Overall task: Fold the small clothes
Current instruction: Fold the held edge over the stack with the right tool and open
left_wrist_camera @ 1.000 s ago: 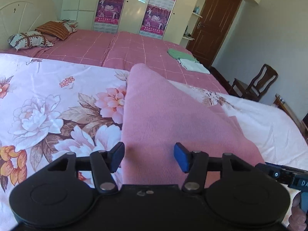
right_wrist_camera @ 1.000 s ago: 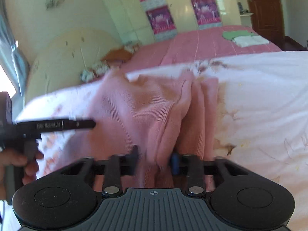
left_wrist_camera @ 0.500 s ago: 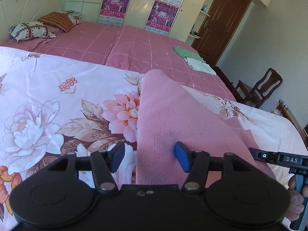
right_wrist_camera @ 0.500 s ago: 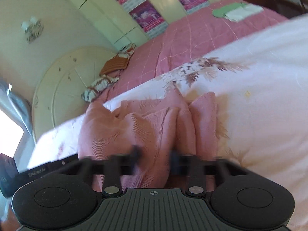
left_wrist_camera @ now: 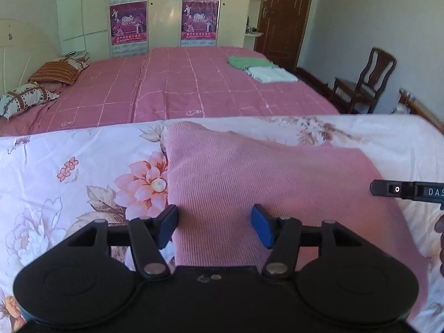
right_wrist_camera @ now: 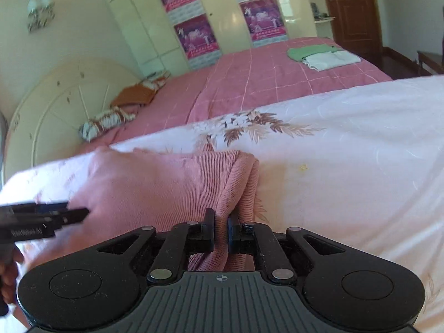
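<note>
With your right gripper (right_wrist_camera: pixel 221 230) pinching the folded edge of the pink ribbed knit garment (left_wrist_camera: pixel 249 183) on the floral bedsheet (left_wrist_camera: pixel 69 183) and left gripper (left_wrist_camera: pixel 213 226) released, tugging could unravel the fold.

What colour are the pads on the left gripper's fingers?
Blue; the pads show best in the left wrist view.

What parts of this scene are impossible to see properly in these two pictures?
- Near edge of the pink garment: left wrist view, hidden under the left tool.
- Garment fold in the right tool: right wrist view, whether the pads still press is unclear.
- Poster text: too small.
- Person's hand: cut off by the edge.
</note>
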`<state>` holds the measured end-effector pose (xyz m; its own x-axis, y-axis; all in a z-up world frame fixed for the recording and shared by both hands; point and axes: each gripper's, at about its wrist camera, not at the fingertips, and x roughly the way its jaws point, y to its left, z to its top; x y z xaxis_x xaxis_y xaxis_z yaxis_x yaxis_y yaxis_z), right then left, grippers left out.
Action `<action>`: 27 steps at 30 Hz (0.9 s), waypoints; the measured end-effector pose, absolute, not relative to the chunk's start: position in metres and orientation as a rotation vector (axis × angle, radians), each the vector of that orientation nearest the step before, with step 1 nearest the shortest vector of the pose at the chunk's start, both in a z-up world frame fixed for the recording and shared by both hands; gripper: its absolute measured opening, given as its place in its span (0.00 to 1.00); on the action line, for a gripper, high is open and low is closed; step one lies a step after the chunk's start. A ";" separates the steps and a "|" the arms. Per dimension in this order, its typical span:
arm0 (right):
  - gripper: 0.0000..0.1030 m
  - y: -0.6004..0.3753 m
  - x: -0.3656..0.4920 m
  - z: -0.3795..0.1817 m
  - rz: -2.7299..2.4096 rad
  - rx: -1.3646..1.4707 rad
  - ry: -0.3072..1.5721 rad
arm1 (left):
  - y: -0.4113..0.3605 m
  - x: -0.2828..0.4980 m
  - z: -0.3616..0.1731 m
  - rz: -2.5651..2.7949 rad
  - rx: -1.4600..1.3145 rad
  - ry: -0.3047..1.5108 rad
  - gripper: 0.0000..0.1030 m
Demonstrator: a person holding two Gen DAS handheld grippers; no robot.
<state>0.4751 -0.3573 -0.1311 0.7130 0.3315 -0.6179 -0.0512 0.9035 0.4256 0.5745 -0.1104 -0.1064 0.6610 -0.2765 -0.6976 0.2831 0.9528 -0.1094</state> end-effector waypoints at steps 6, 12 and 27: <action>0.58 -0.388 0.400 -0.093 0.285 0.560 0.671 | -0.051 0.505 -0.098 -0.325 -0.247 0.702 0.55; 0.33 -0.376 0.334 -0.105 0.378 0.670 0.760 | -0.031 0.454 -0.130 -0.282 -0.317 0.766 0.56; 0.33 -0.345 0.357 -0.125 0.298 0.593 0.831 | -0.037 0.452 -0.142 -0.249 -0.232 0.822 0.64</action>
